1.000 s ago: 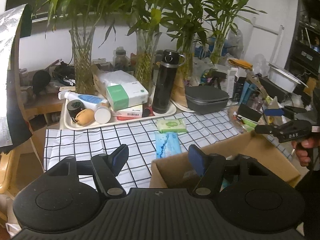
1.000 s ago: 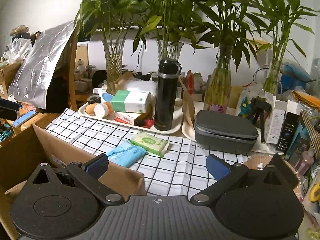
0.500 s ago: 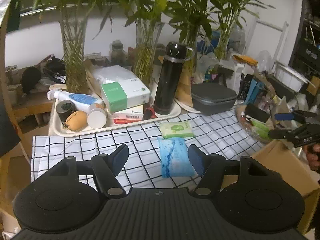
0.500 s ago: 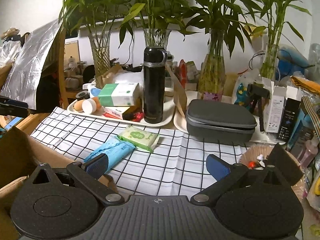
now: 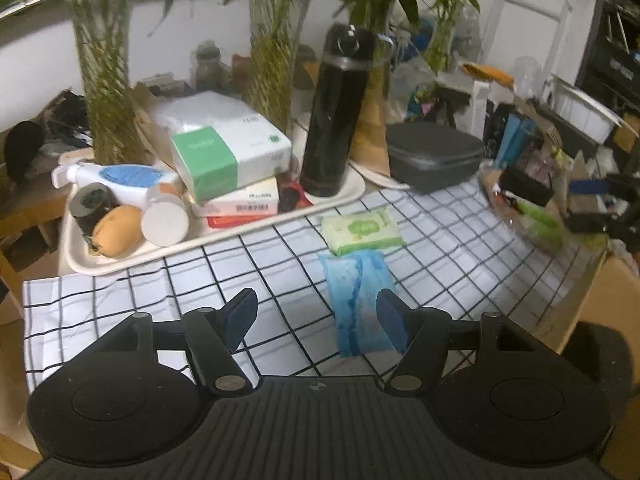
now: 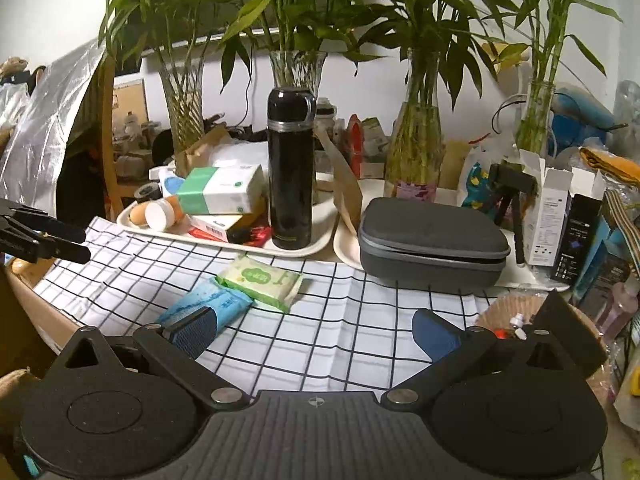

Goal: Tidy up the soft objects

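A blue tissue pack [image 5: 358,304] lies on the checked cloth [image 5: 440,232], with a green wipes pack [image 5: 362,230] touching its far end. My left gripper [image 5: 318,320] hangs open just above the cloth; the blue pack lies between its fingers, close to the right one and untouched. In the right wrist view the blue pack [image 6: 212,304] and green pack [image 6: 262,280] sit ahead and to the left of my right gripper [image 6: 314,332], which is open with nothing between its fingers. The left gripper's tips [image 6: 44,236] show at that view's left edge.
A cardboard box [image 5: 608,292] stands at the cloth's near edge [image 6: 36,312]. Behind the packs, a white tray [image 5: 120,260] holds a tissue box [image 5: 228,156], a black flask [image 6: 290,168] and small items. A grey case [image 6: 432,240] and glass vases line the back.
My left gripper has swung away from over the box and come down over the cloth, so the blue pack now sits between its fingers. The right gripper has crept forward and slightly down.
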Demonstrator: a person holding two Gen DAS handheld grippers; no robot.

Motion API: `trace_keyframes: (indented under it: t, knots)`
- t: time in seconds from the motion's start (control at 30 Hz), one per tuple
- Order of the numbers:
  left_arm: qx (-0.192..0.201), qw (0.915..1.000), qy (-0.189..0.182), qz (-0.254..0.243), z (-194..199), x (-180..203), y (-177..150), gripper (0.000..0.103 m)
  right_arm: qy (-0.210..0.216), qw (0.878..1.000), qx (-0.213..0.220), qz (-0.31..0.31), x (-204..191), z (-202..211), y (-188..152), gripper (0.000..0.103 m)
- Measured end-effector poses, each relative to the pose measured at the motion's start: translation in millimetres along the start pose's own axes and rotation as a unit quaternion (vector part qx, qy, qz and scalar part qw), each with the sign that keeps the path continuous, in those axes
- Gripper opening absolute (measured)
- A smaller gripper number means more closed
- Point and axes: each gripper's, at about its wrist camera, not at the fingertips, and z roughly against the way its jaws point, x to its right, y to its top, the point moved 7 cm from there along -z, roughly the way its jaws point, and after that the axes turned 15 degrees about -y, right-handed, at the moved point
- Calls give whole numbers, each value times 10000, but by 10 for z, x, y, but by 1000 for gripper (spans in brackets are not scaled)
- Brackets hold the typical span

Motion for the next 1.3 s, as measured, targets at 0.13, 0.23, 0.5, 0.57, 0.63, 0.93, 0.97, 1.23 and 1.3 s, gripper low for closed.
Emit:
trace_keyframes:
  t: [0.13,0.23,0.5,0.57,0.63,0.93,0.97,1.23,1.3]
  knots:
    - [-150,9995,-287,44,-159,-48,-13,65,15,9999,-74,112,-25,-107,-5,103]
    - [-307,9986,-423,24,-303,-93,-37,65,33,9998,-127,163,-35,-202,9,103]
    - [-650,9961,-594,-114,-621,-205,13,65,-2,9994,-313,153,-17,-431,50,103]
    - [-773,9951,-610,-28,-719,-237,25,65,-23,9993,-367,108,-3,-483,61,103]
    - [-941,9935,-639,62,-833,-257,19,65,-33,9991,-411,104,1,-521,73,103]
    - [-1232,9907,-565,-150,-1196,-173,101,78,-63,9990,-384,208,1,-533,103,103]
    - [-1246,9903,-591,-172,-1234,-157,113,79,-64,9990,-372,241,-3,-534,102,103]
    - [-1536,9847,-804,-195,-1540,-76,66,79,-97,9986,-364,361,-2,-557,106,103]
    - [-1517,9841,-876,-280,-1579,-51,43,86,-99,9986,-371,355,0,-562,109,103]
